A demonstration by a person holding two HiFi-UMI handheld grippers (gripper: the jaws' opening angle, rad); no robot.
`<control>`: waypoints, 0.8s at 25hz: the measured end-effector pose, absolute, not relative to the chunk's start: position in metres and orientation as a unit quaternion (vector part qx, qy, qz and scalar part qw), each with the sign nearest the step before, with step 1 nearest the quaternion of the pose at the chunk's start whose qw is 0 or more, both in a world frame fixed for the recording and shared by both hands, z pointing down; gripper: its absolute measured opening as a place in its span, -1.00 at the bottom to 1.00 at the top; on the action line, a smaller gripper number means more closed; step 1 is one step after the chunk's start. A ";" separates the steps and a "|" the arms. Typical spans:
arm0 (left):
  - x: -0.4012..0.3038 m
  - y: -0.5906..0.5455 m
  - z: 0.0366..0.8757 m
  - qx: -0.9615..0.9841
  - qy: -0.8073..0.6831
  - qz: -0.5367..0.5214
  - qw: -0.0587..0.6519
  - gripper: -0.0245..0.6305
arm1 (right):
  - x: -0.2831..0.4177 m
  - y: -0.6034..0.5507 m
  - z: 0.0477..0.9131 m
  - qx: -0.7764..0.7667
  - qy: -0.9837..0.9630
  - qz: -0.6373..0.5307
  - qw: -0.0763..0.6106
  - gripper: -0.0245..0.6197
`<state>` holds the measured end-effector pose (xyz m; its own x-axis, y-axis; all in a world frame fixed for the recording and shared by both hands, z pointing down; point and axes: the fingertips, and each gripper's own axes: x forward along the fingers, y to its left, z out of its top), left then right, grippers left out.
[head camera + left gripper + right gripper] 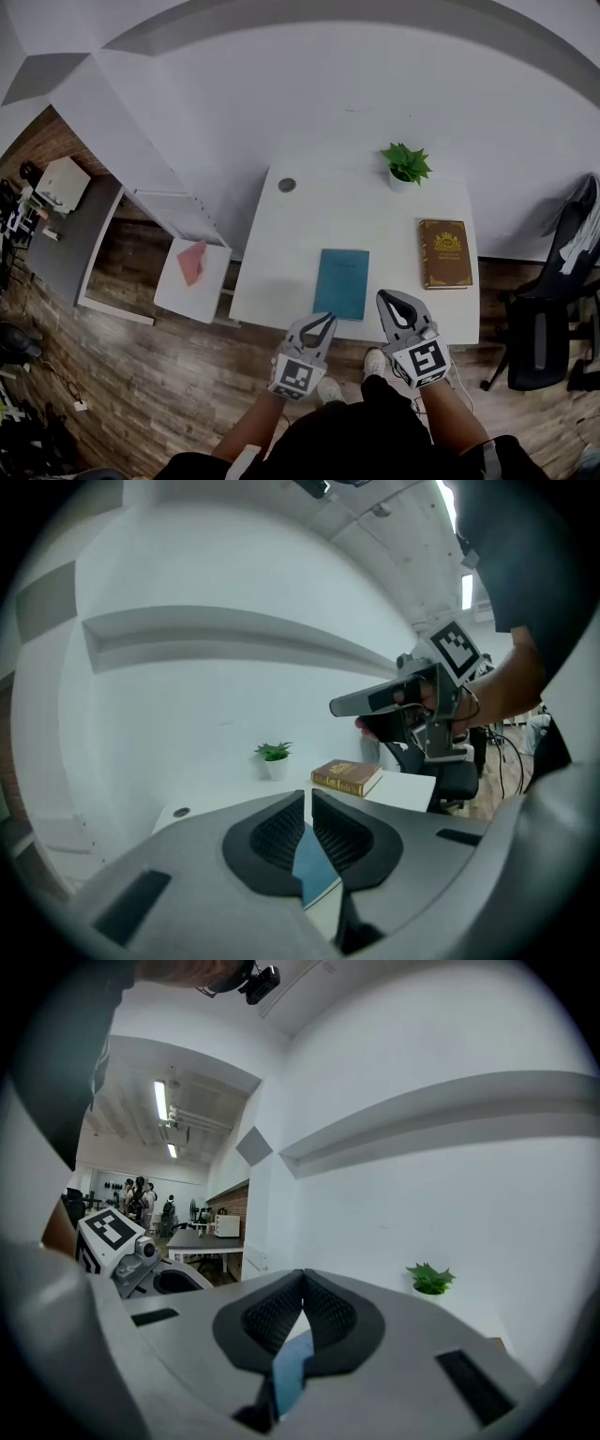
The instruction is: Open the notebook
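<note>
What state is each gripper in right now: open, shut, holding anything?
Left gripper: shut, holding nothing.
Right gripper: shut, holding nothing.
The notebook lies closed on the table, in neither gripper.

Closed blue notebook (341, 283) flat on white bench (281, 272), just ahead of both jaws. L gripper (323, 320) near its near-left corner, R gripper (389, 300) just beside its right edge. Brown book (444, 253) ahead-right of R jaws; potted plant (406, 167) well beyond.
</note>
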<state>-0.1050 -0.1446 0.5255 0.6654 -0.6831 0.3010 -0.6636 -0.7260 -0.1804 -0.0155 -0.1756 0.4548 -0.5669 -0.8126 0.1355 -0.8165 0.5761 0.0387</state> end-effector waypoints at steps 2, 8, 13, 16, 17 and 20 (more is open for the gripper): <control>-0.095 -0.146 0.538 -0.913 0.353 -0.200 0.039 -0.71 | -0.008 -0.178 0.460 0.460 -0.885 0.020 0.071 -0.92; -0.071 -0.146 0.585 -0.899 0.283 -0.313 0.115 -0.48 | 0.005 -0.179 0.479 0.450 -0.888 0.043 0.082 -0.92; -0.055 -0.142 0.626 -0.872 0.209 -0.399 0.192 -0.47 | 0.009 -0.178 0.490 0.444 -0.891 0.055 0.083 -0.92; -0.047 -0.142 0.646 -0.860 0.181 -0.429 0.211 -0.47 | 0.011 -0.176 0.495 0.437 -0.893 0.058 0.087 -0.92; -0.044 -0.142 0.653 -0.856 0.172 -0.438 0.213 -0.47 | 0.012 -0.175 0.497 0.435 -0.894 0.057 0.089 -0.92; -0.039 -0.141 0.675 -0.847 0.145 -0.464 0.215 -0.47 | 0.019 -0.173 0.505 0.432 -0.895 0.061 0.093 -0.92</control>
